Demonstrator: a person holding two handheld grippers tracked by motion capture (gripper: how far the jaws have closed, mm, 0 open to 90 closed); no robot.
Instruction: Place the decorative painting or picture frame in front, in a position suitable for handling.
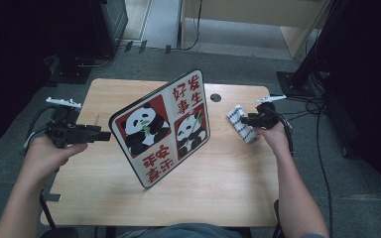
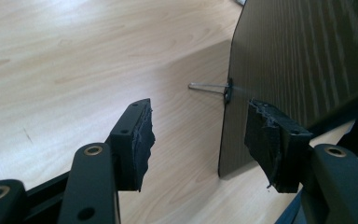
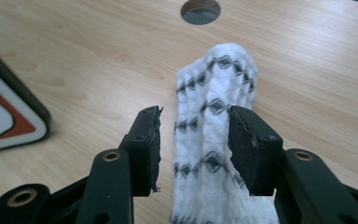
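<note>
We see a wooden tabletop point(image 1: 218, 183) on grey flooring; right of the panda board point(image 1: 161, 128), the patterned cloth point(image 3: 214, 135) lies between our right hand-held gripper's point(image 3: 193, 140) released jaws

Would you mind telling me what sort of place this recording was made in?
Probably a lab or workshop set up for recording. A small wooden table with a cable hole stands on grey carpet, with black stand feet and loose cables around it.
</note>
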